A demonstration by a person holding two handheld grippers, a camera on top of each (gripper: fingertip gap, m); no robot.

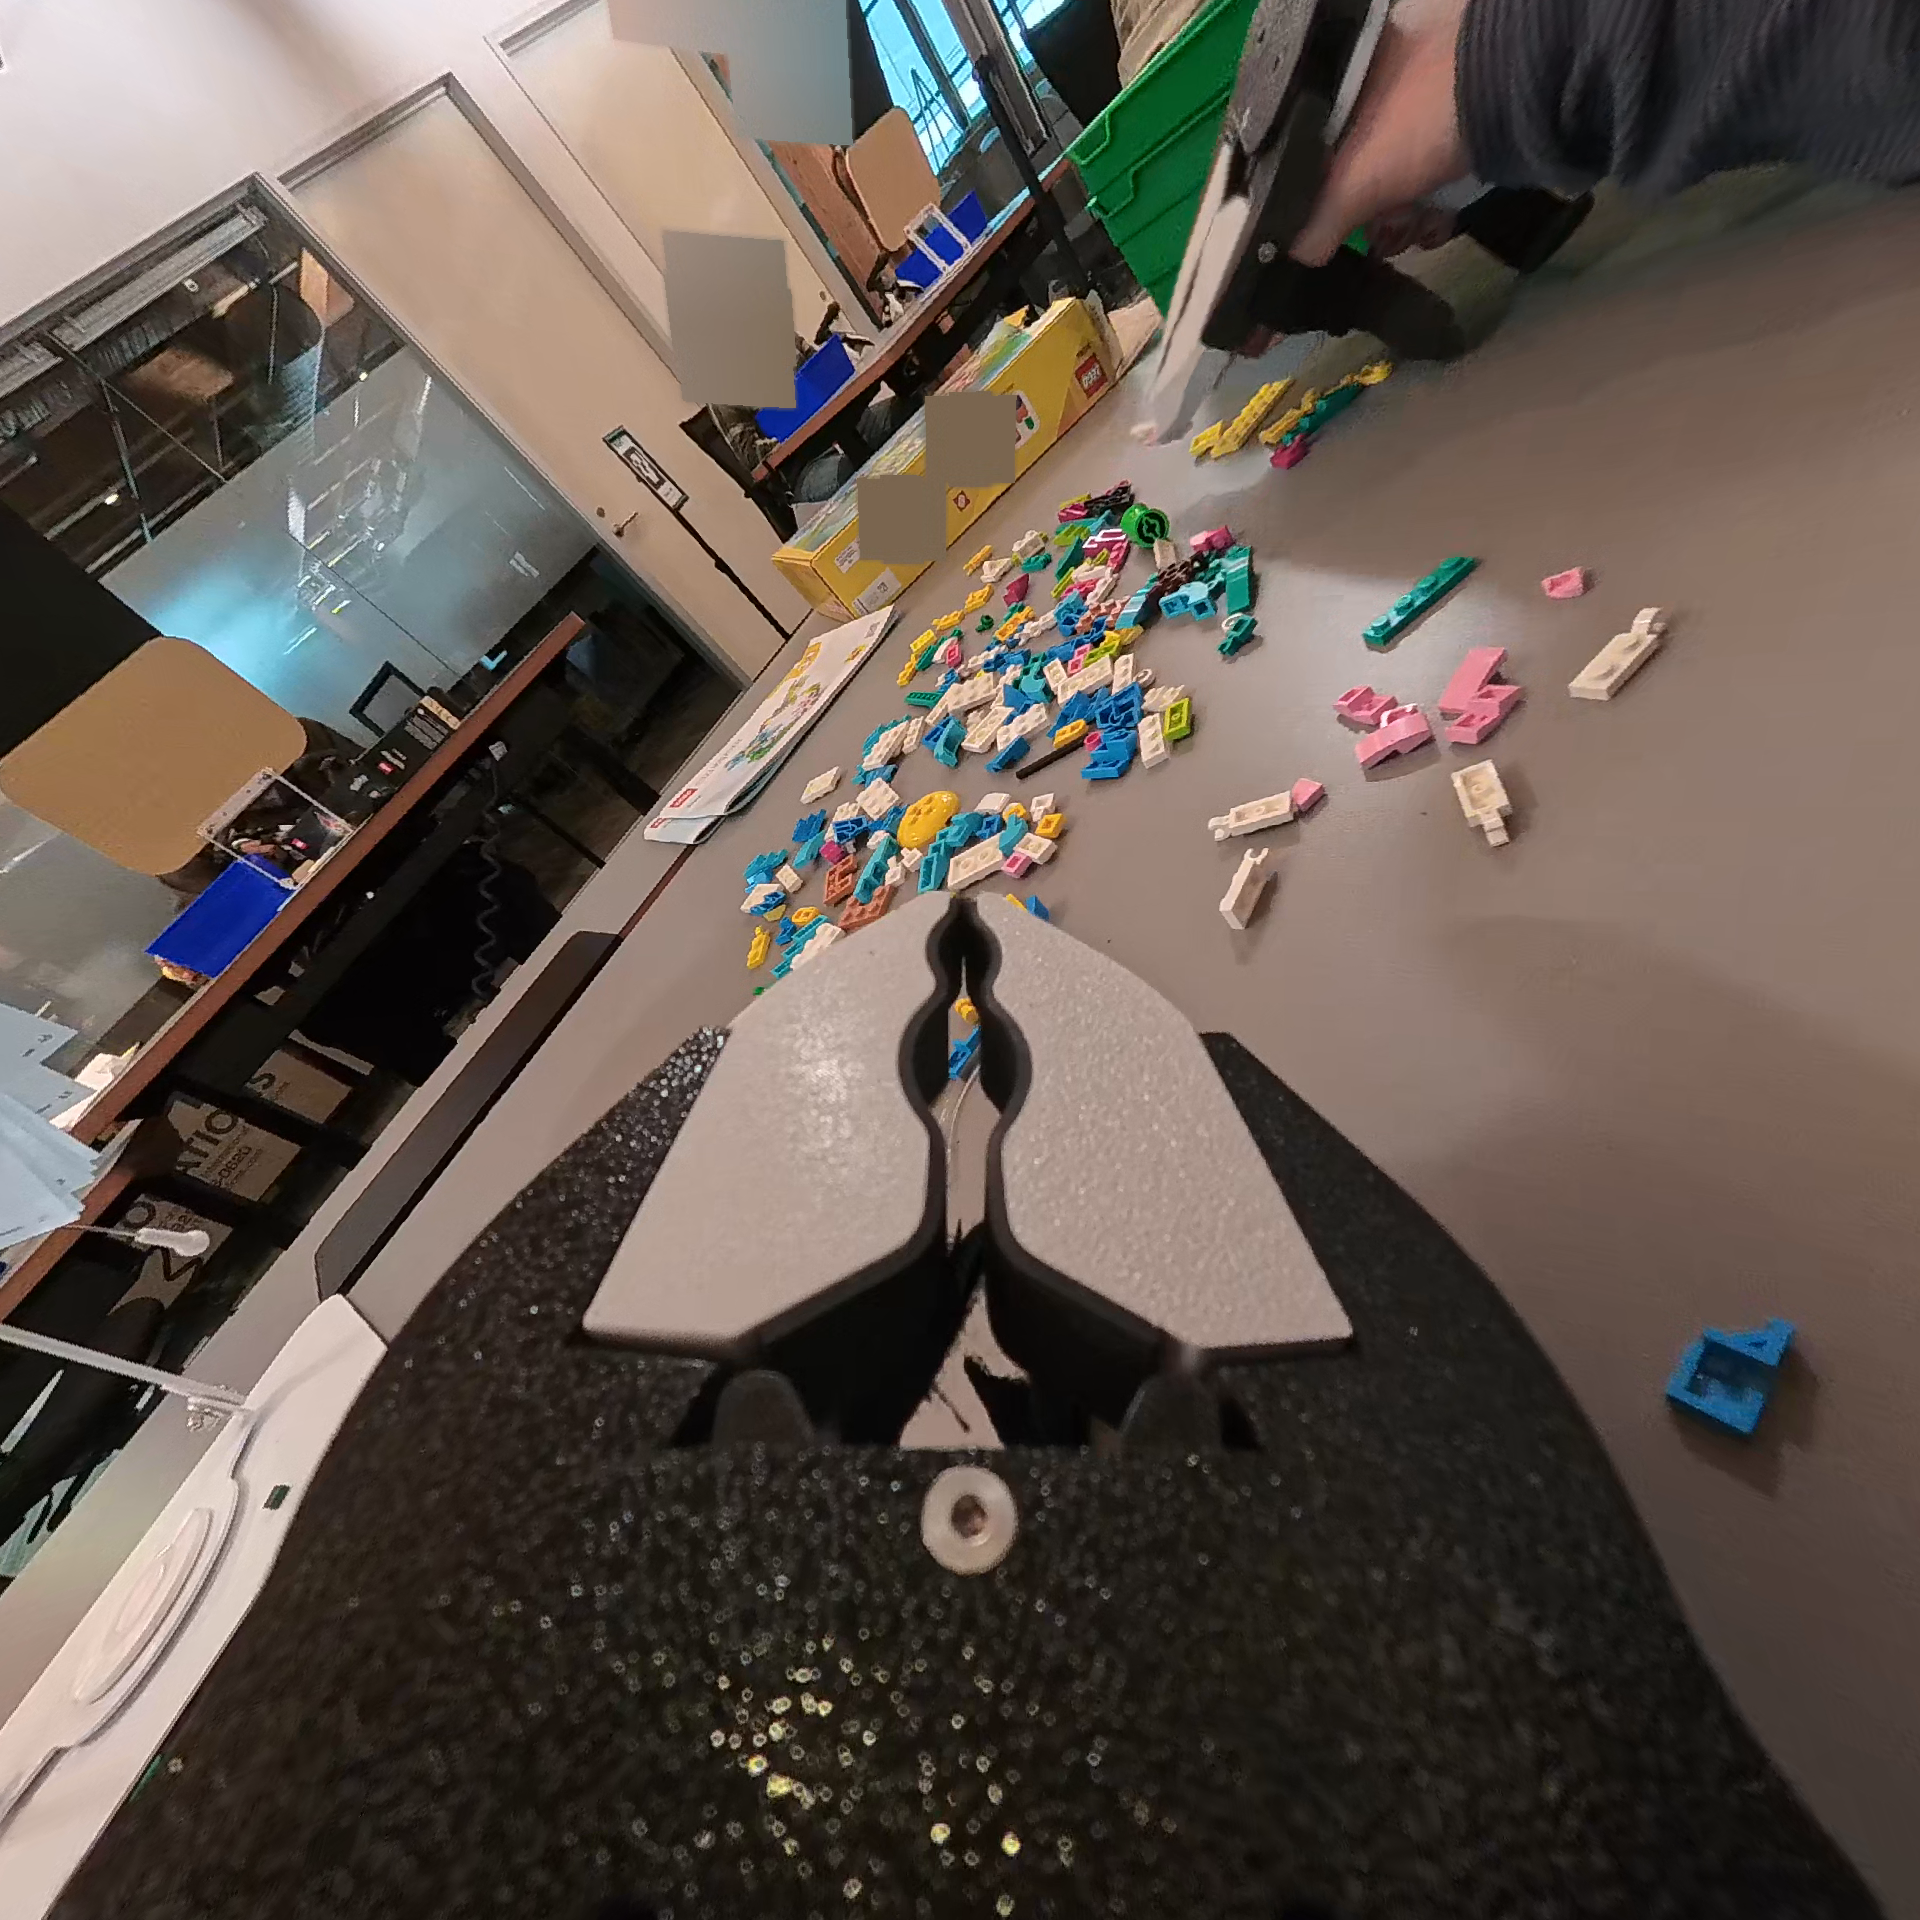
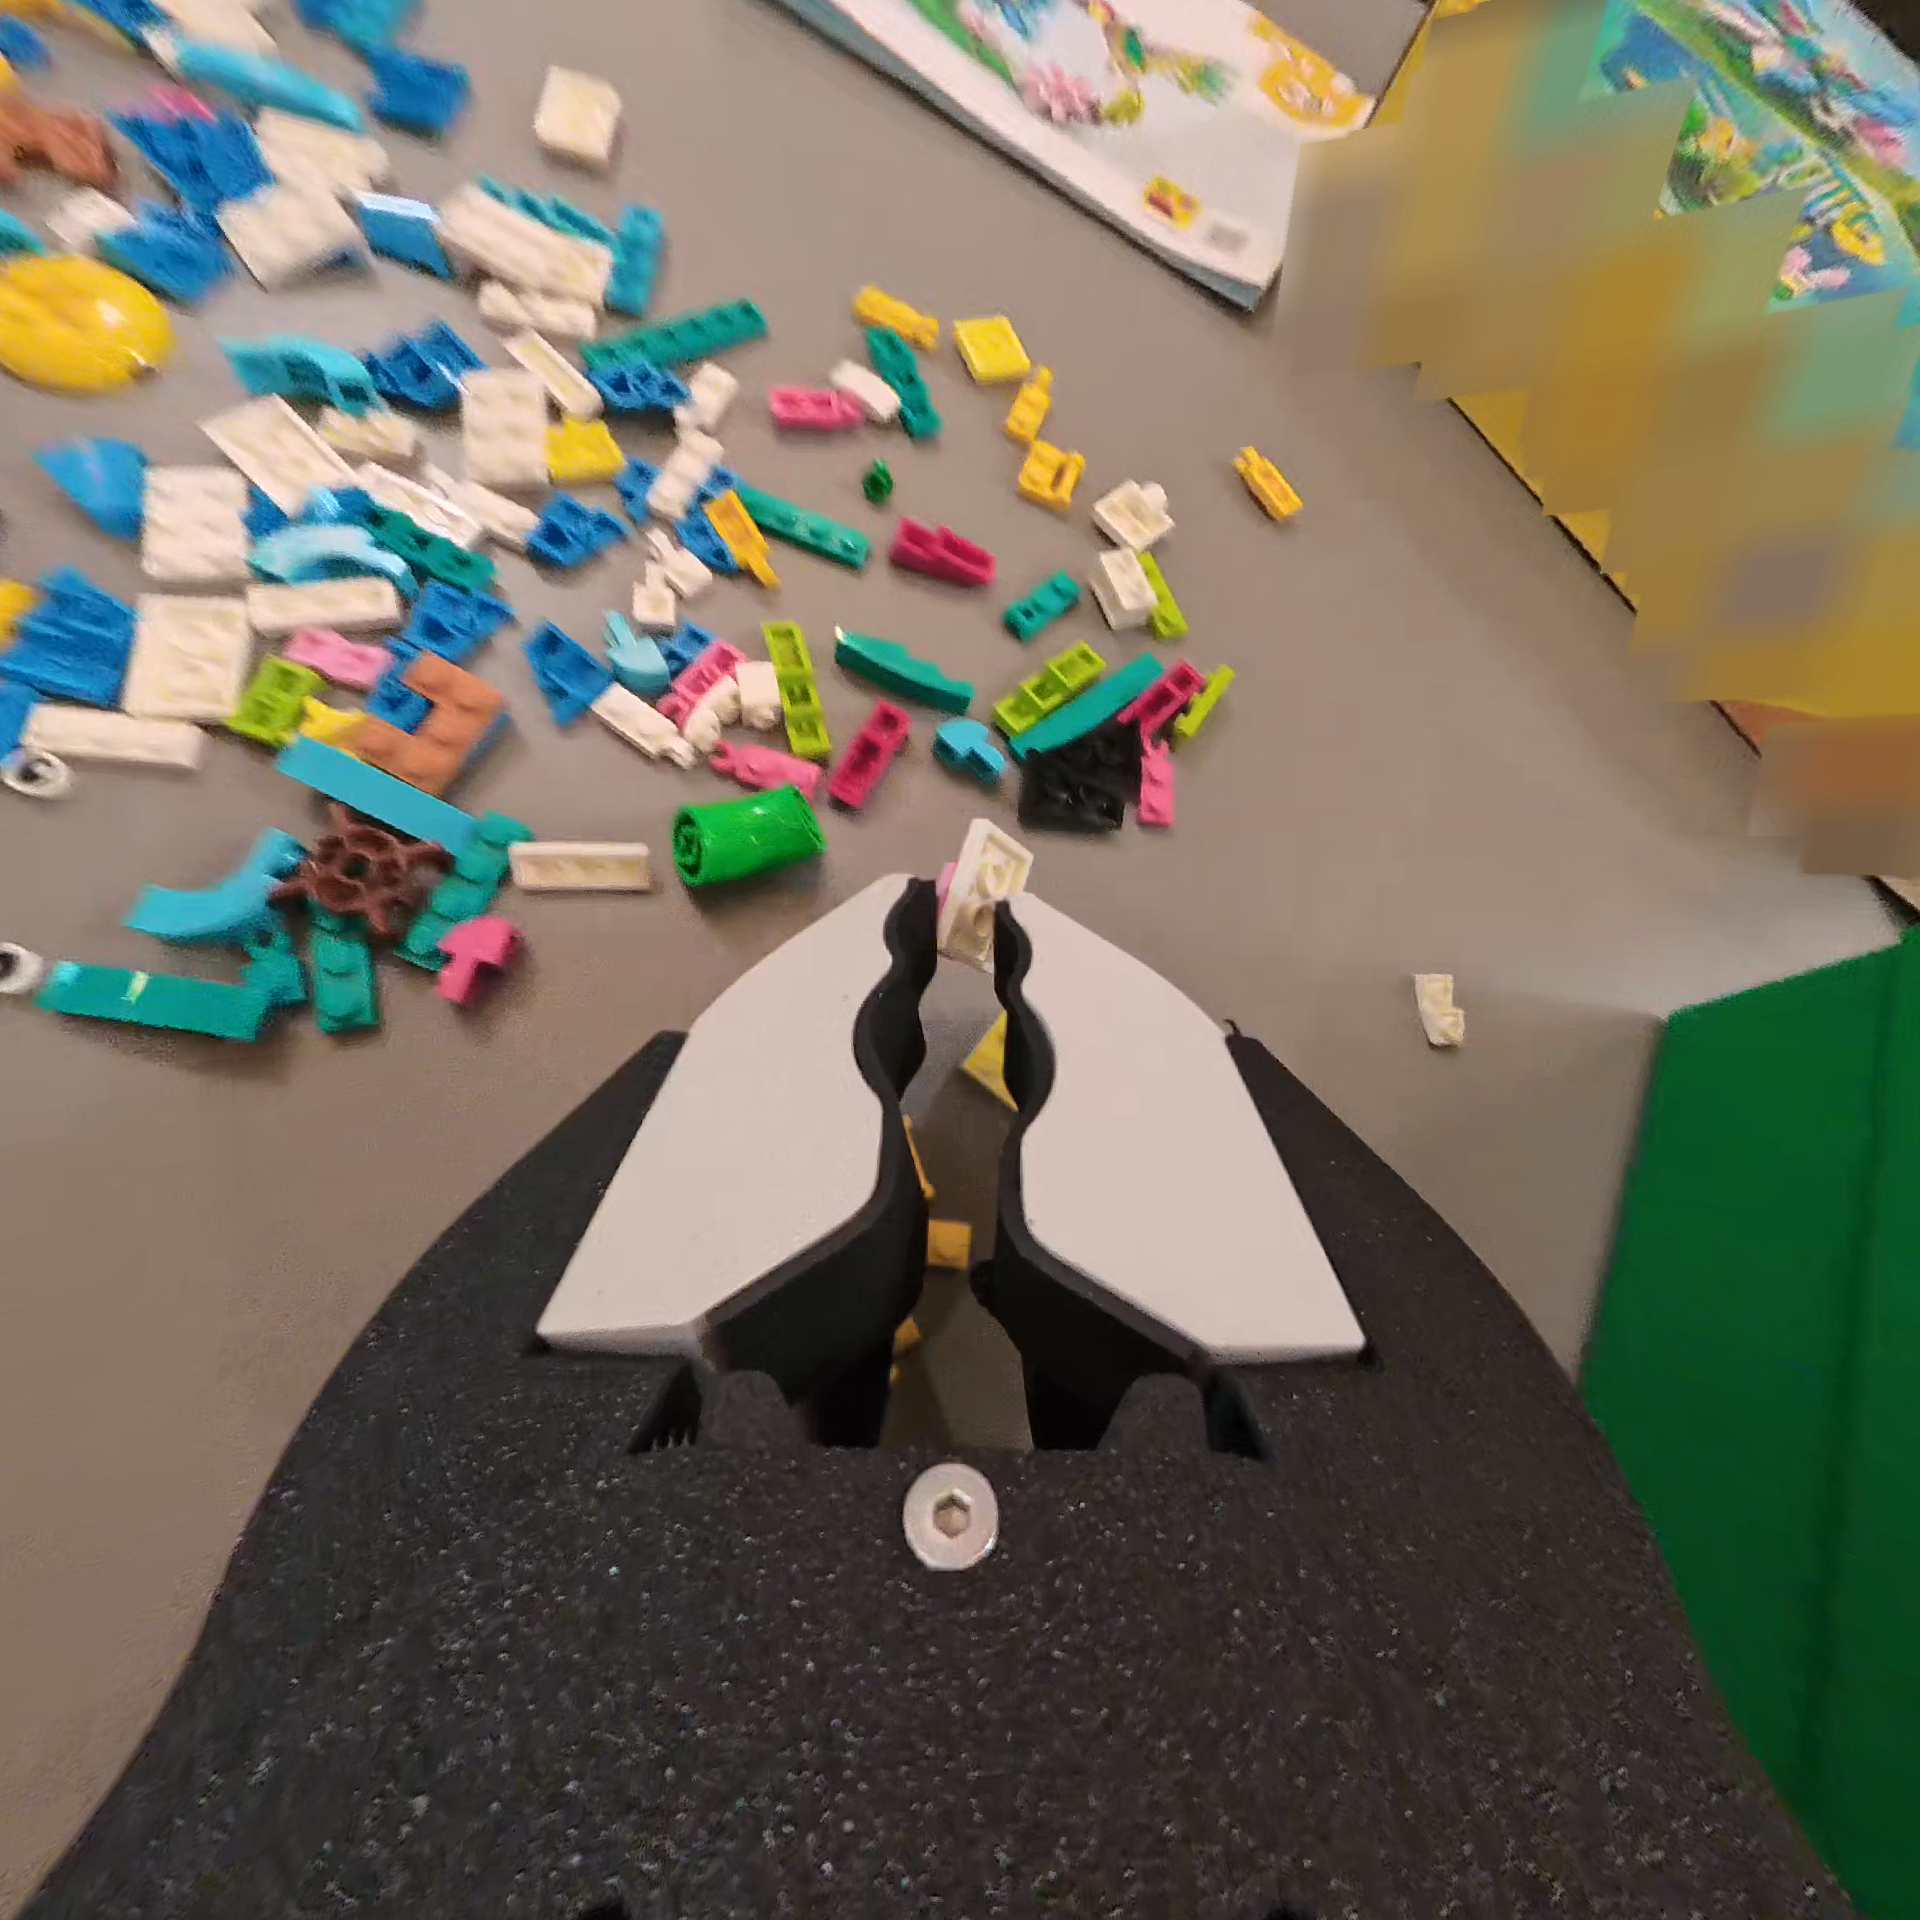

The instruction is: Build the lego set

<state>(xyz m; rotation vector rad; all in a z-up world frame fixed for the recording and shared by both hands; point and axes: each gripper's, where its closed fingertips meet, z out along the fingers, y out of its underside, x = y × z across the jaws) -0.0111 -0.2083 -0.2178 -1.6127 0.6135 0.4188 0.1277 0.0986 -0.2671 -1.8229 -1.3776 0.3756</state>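
Observation:
Several loose lego pieces lie scattered on the grey table, also in the right wrist view. My left gripper is shut and empty, held above the near end of the pile. My right gripper is shut on a small white plate with a pink piece stuck behind it, held above the table near a green cylinder. The right gripper also shows in the left wrist view, far off, beside a yellow and teal assembly.
A yellow lego box and an instruction booklet lie at the table's far edge. A green bin stands at the right. A blue piece lies alone nearby. Pink and white pieces sit apart from the pile.

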